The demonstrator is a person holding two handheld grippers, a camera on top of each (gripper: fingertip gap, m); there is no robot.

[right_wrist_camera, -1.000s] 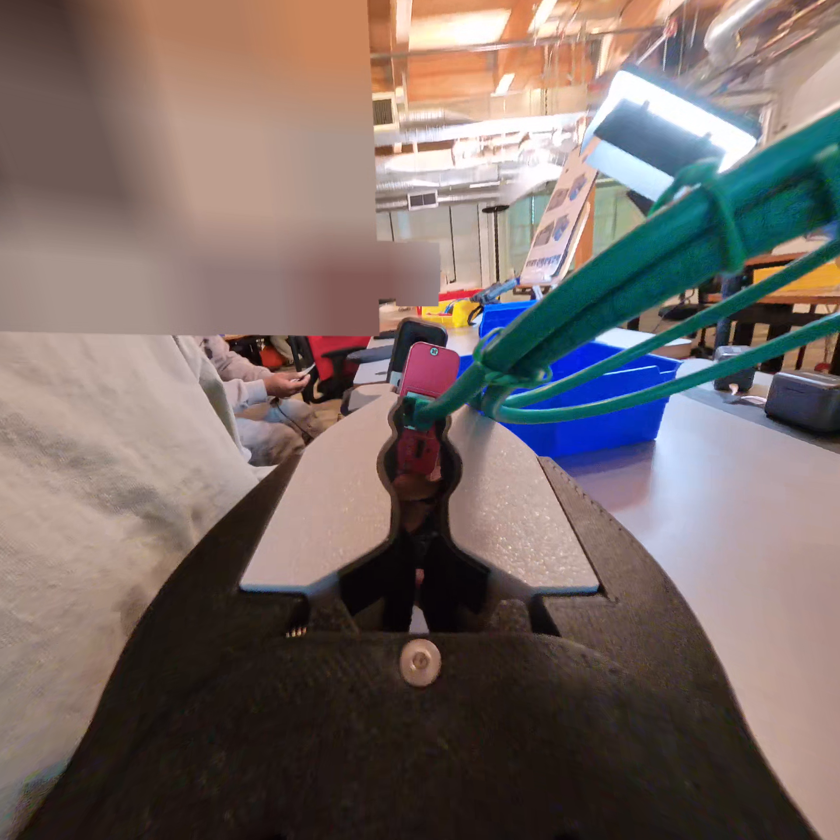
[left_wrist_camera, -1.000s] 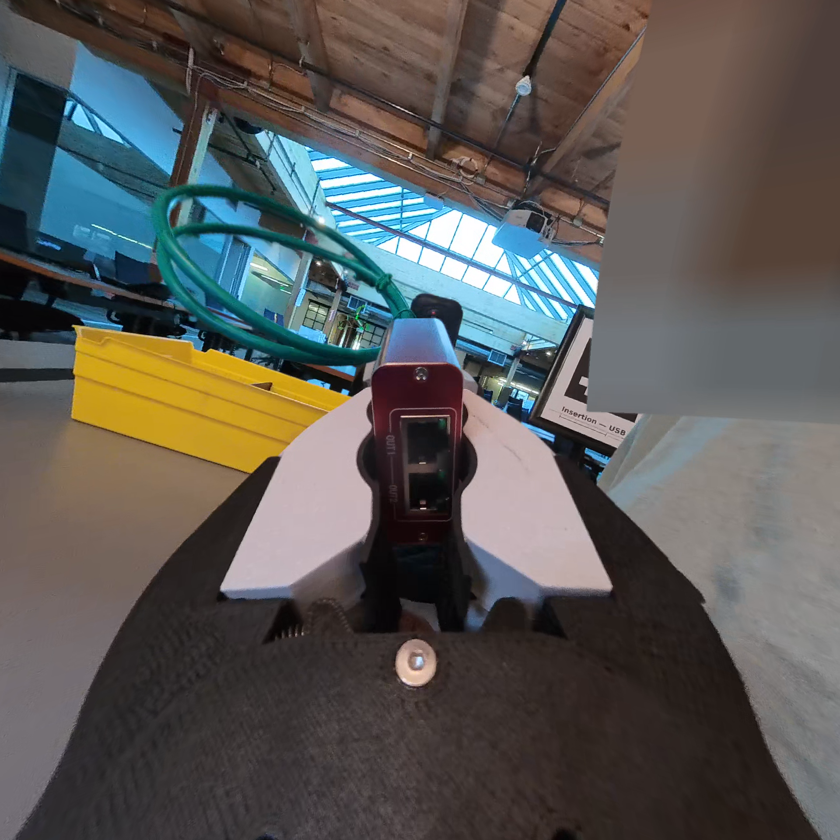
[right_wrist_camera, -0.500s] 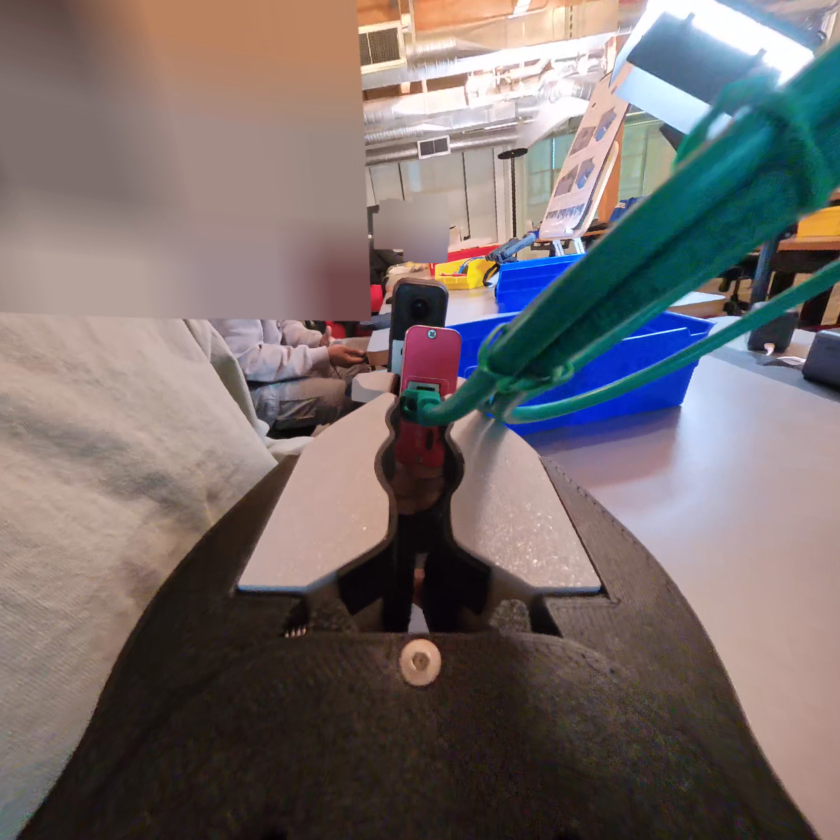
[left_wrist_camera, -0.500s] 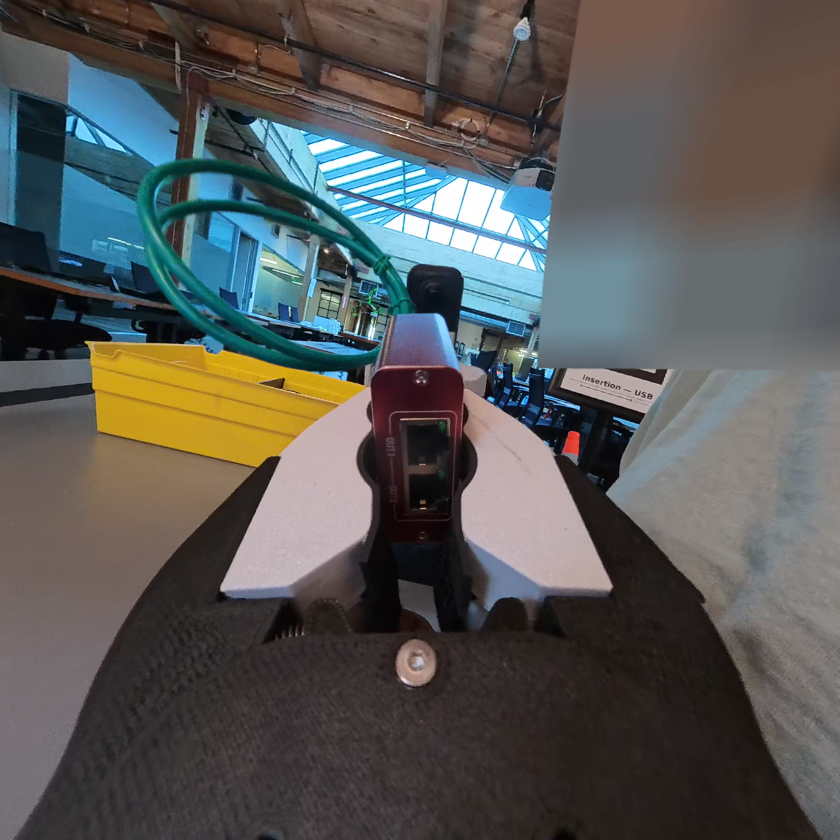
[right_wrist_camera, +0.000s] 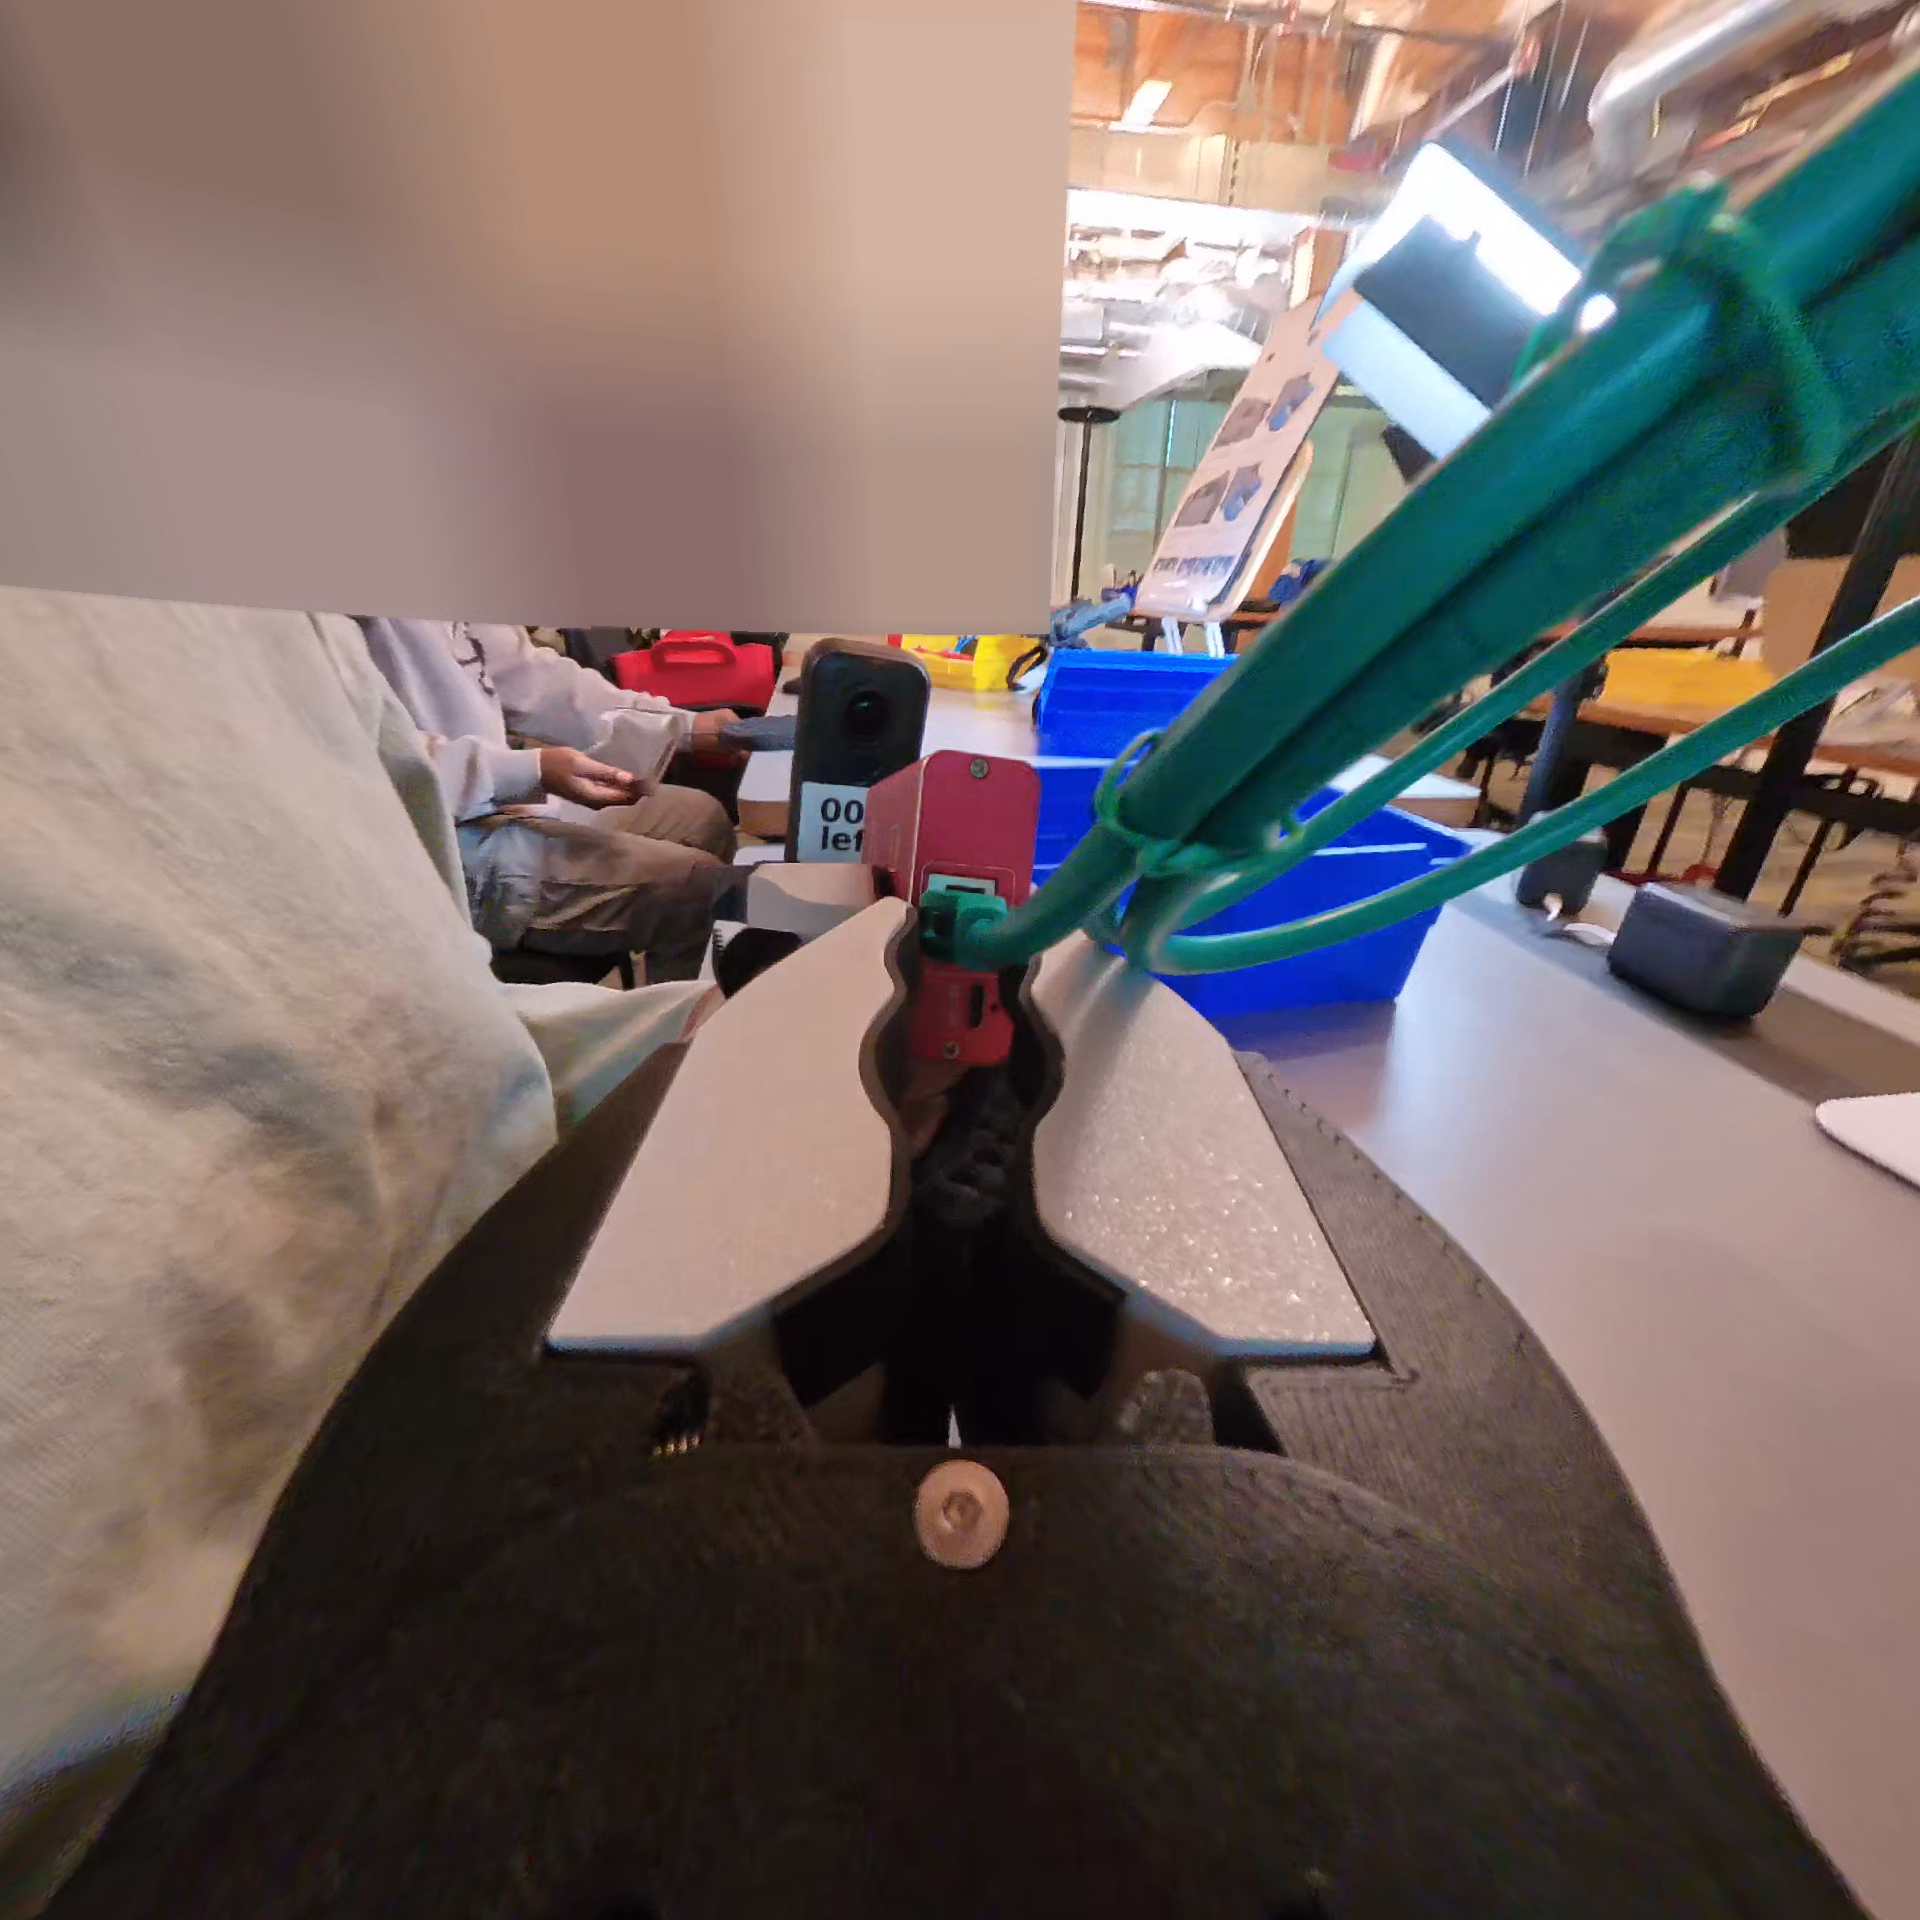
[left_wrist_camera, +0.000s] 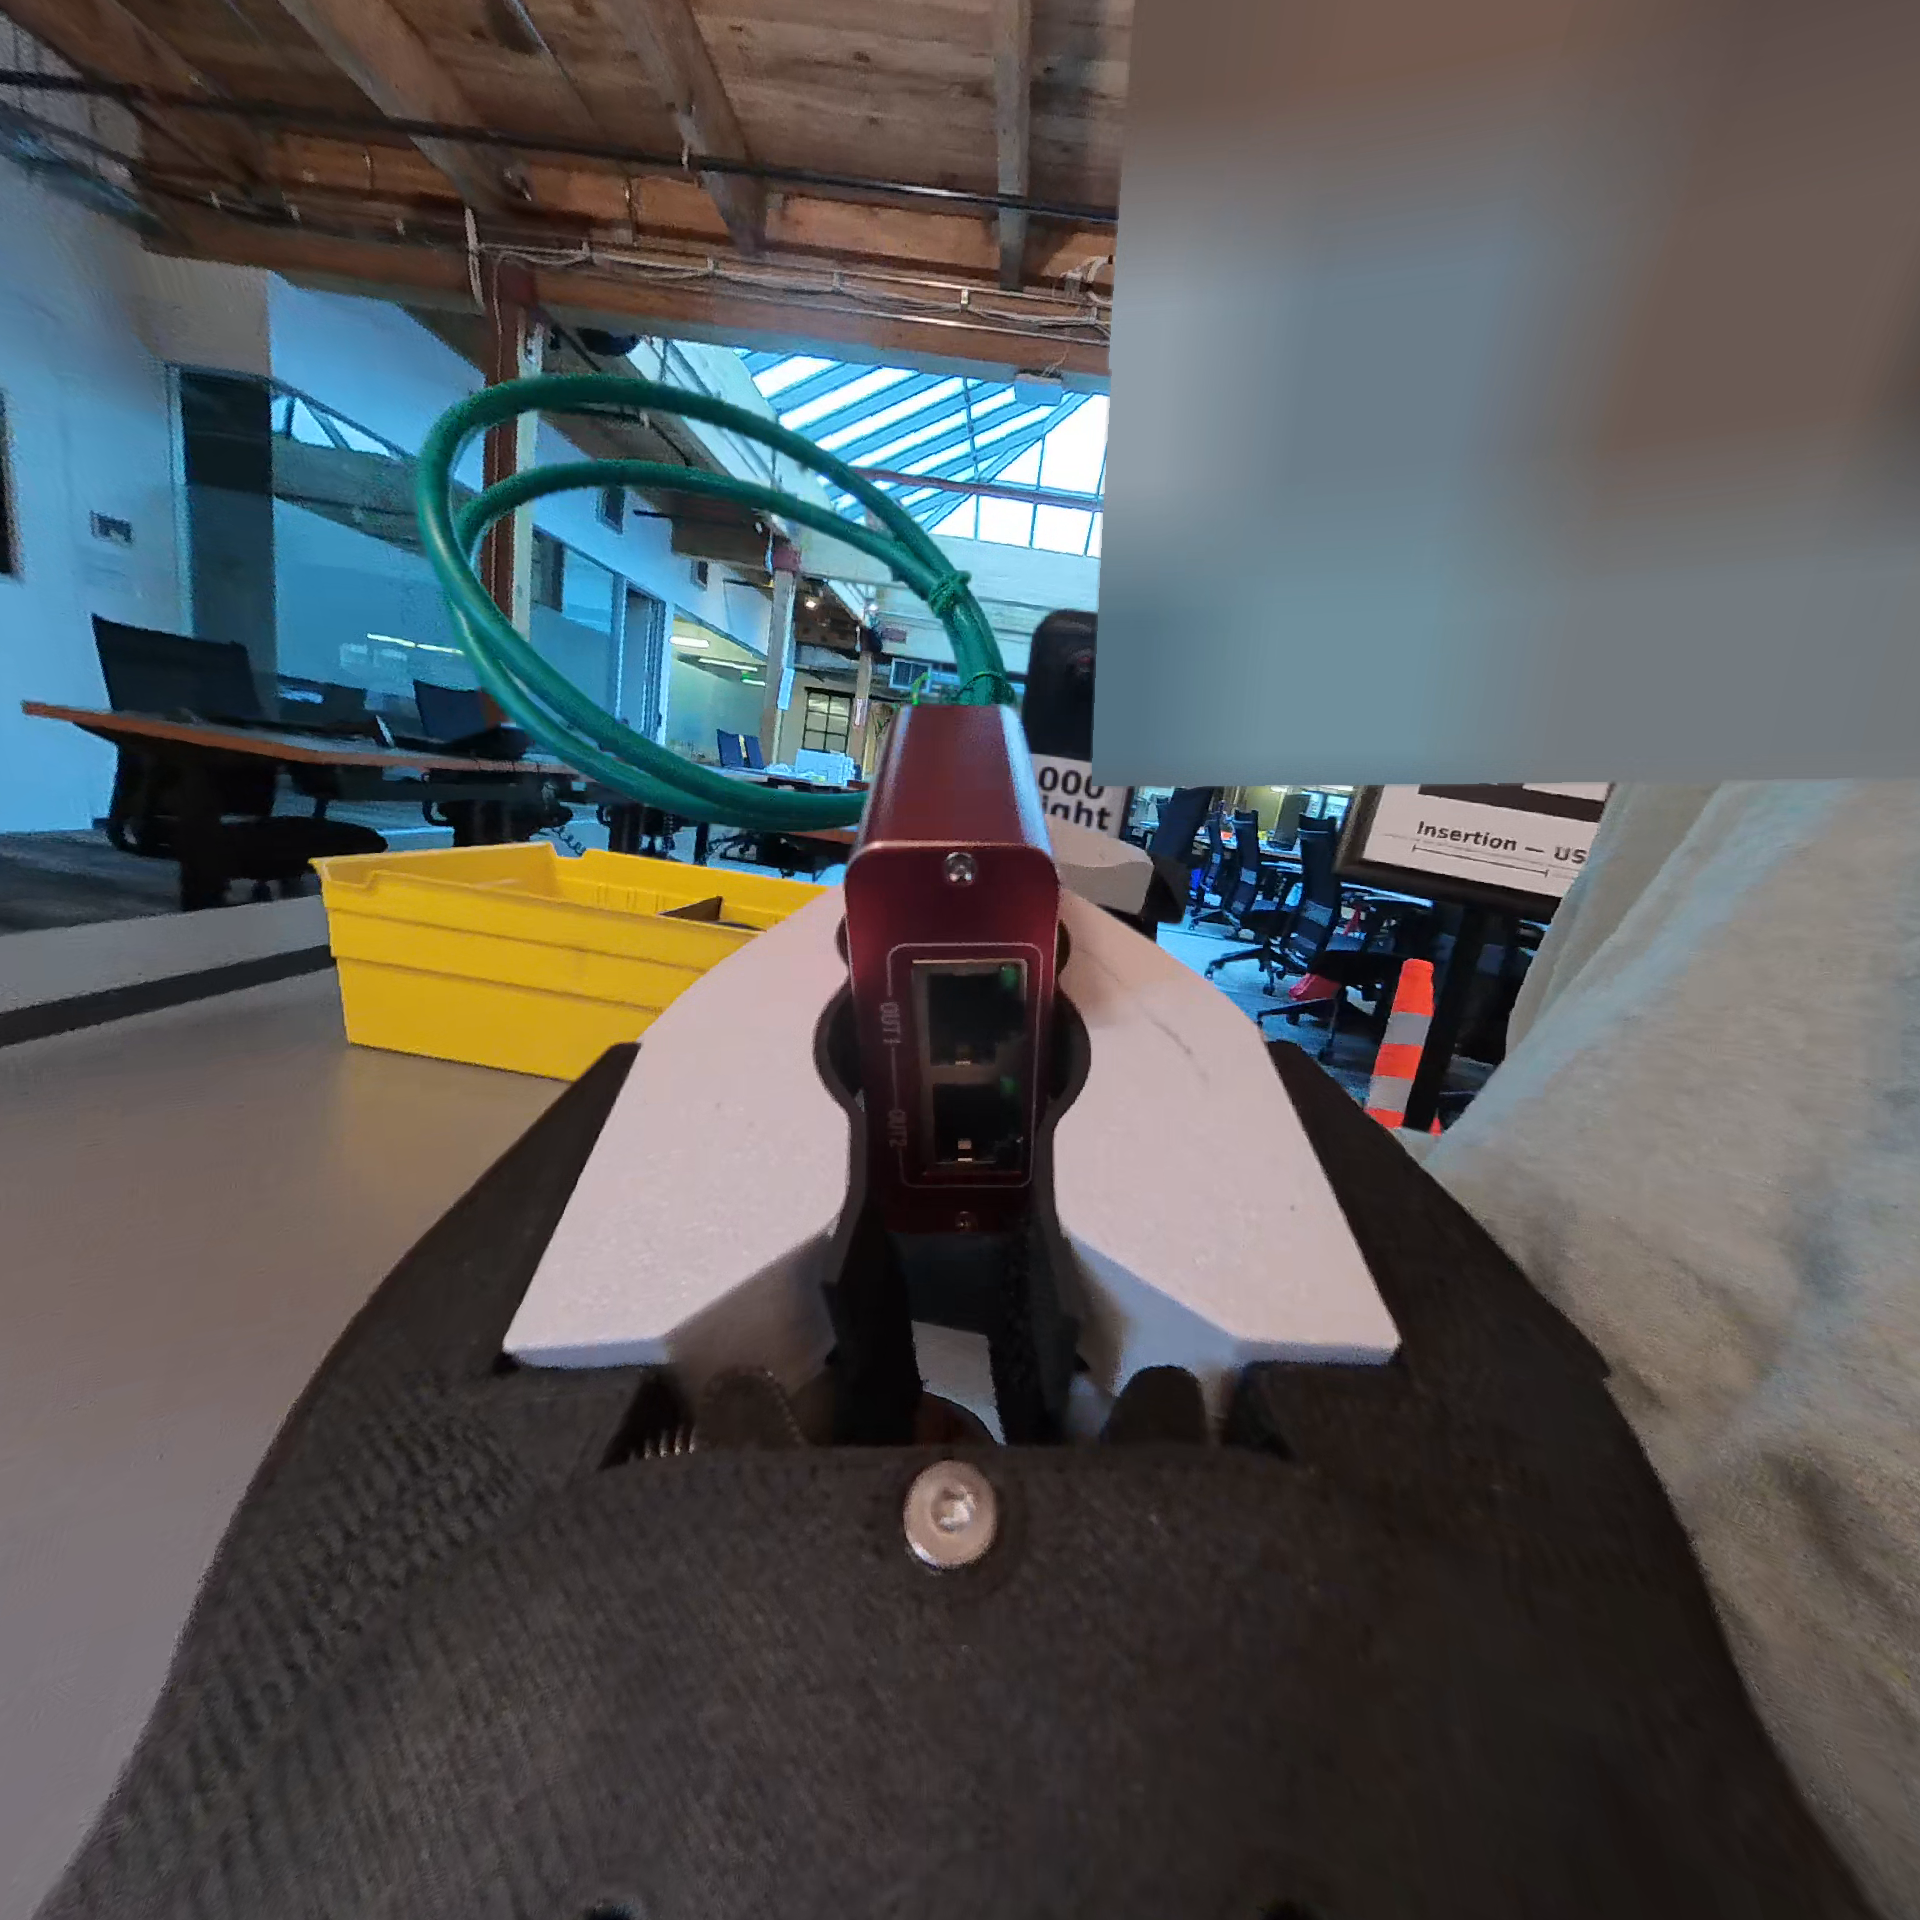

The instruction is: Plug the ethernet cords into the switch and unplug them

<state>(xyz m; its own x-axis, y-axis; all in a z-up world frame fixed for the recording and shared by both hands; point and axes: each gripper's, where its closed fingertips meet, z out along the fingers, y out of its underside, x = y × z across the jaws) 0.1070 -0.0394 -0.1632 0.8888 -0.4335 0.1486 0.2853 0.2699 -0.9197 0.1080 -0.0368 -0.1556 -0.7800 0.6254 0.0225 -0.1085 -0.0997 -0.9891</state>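
In the left wrist view my left gripper (left_wrist_camera: 951, 935) is shut on a dark red switch (left_wrist_camera: 951, 1039), held on edge above the grey table. Two empty ports face the camera. A coiled green ethernet cord (left_wrist_camera: 540, 717) loops up from the switch's far end. In the right wrist view that far end of the switch (right_wrist_camera: 956, 821) shows, with the cord's green plug (right_wrist_camera: 961, 914) seated in its port. My right gripper (right_wrist_camera: 966, 935) is shut around that plug. The green cord (right_wrist_camera: 1455, 582) runs up to the right, tied in a bundle.
A yellow bin (left_wrist_camera: 520, 956) stands on the grey table (left_wrist_camera: 208, 1195) to the left. A blue bin (right_wrist_camera: 1299, 914) and a small dark box (right_wrist_camera: 1704, 945) sit on the table (right_wrist_camera: 1610, 1247) to the right. A person in a light shirt (right_wrist_camera: 208, 1039) is close by, and another person (right_wrist_camera: 582, 790) sits behind. Left and right tips are no more than a few centimetres apart.
Both grippers have swung together with the switch between them, so the background has shifted. The plug stays in the port and both grips hold.
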